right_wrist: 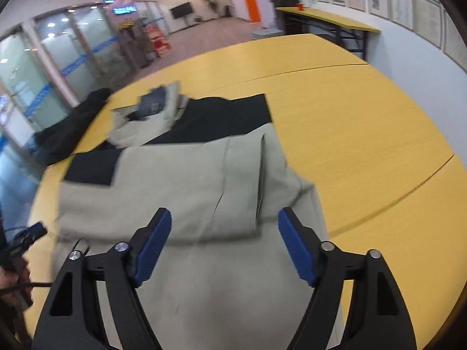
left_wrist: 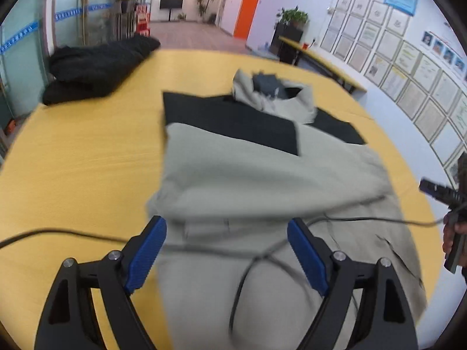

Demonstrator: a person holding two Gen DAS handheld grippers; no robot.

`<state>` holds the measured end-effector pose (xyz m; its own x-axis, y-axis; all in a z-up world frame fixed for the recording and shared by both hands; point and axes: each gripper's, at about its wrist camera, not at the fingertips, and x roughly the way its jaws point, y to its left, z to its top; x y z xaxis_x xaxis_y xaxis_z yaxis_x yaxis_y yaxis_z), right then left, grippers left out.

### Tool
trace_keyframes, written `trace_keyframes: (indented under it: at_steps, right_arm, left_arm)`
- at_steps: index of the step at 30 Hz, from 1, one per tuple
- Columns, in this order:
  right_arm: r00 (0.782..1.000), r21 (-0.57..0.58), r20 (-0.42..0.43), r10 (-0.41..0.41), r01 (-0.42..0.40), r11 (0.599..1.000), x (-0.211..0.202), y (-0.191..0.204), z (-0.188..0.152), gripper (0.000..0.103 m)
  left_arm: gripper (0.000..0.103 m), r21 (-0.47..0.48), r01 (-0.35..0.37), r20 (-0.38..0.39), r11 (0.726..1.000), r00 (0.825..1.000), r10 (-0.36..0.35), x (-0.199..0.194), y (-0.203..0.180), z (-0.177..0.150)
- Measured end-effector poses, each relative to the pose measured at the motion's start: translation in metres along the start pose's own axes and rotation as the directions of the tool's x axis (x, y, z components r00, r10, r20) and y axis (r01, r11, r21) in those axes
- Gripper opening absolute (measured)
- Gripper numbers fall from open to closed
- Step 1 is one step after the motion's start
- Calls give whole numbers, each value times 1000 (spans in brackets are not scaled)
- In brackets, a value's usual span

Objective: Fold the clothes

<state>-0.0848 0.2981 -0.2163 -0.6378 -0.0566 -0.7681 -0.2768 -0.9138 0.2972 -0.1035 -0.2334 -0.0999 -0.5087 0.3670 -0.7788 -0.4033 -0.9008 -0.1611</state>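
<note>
Left wrist, left tool [left_wrist: 226,230] wide (nothing gripped), over grey jacket [left_wrist: 262,175]

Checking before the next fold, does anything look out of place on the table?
Yes. A black cable trails across the grey garment, near the left gripper, where it could get folded in.
</note>
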Motion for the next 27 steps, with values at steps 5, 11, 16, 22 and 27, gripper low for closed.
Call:
trace_keyframes:
  at_steps: [5, 11, 16, 22, 27]
  right_arm:
    - [982, -136, -176, 63, -88, 987, -93, -33, -77, 82]
    - [943, -191, -331, 44, -113, 975, -138, -81, -168, 86]
    - [942, -194, -332, 42, -112, 975, -119, -102, -205, 86]
    - [951, -162, -304, 49, -102, 982, -88, -110, -220, 81]
    - [959, -96, -267, 90, -119, 988, -76, -107, -224, 82]
  left_arm:
    - [91, 68, -85, -74, 994, 993, 90, -119, -11, -72]
    - [93, 88, -44, -314, 995, 947, 70, -160, -32, -172]
    - [90, -34, -27, -363, 999, 932, 13, -114, -23, -214]
    - [89, -129, -27, -400, 991, 916, -27, -60, 0, -226]
    - [92, -56, -13, -393, 998, 919, -10, -60, -17, -232]
